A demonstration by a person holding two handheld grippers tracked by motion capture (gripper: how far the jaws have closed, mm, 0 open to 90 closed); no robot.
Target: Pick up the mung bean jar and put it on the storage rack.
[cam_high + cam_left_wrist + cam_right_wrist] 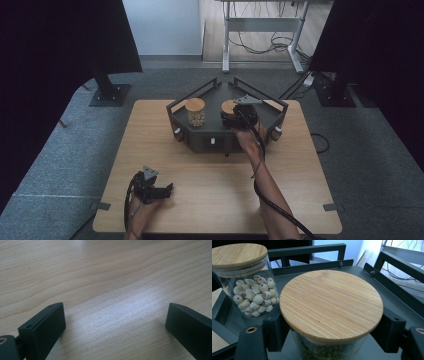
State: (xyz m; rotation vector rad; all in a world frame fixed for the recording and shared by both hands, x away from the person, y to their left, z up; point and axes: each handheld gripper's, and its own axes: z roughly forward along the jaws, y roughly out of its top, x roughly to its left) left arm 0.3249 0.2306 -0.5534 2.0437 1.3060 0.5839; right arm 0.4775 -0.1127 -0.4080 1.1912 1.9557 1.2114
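Wood table | right tongs pinching green-bean jar under its lid, inside tray | left tongs spread, idle | next: probably lift jar clear of rail

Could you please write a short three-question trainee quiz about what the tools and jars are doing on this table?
1. True or false: the right tool is clamped on the jar of green contents, under its bamboo lid.
2. What fills the other jar? A) white round seeds B) coffee beans C) rice
3. Where is the left tool, and how do its jaws stand?

Key
1. True.
2. A.
3. Low over the bare wooden table, near the front left corner, jaws apart with nothing between them. Both jars stand in the dark tray.
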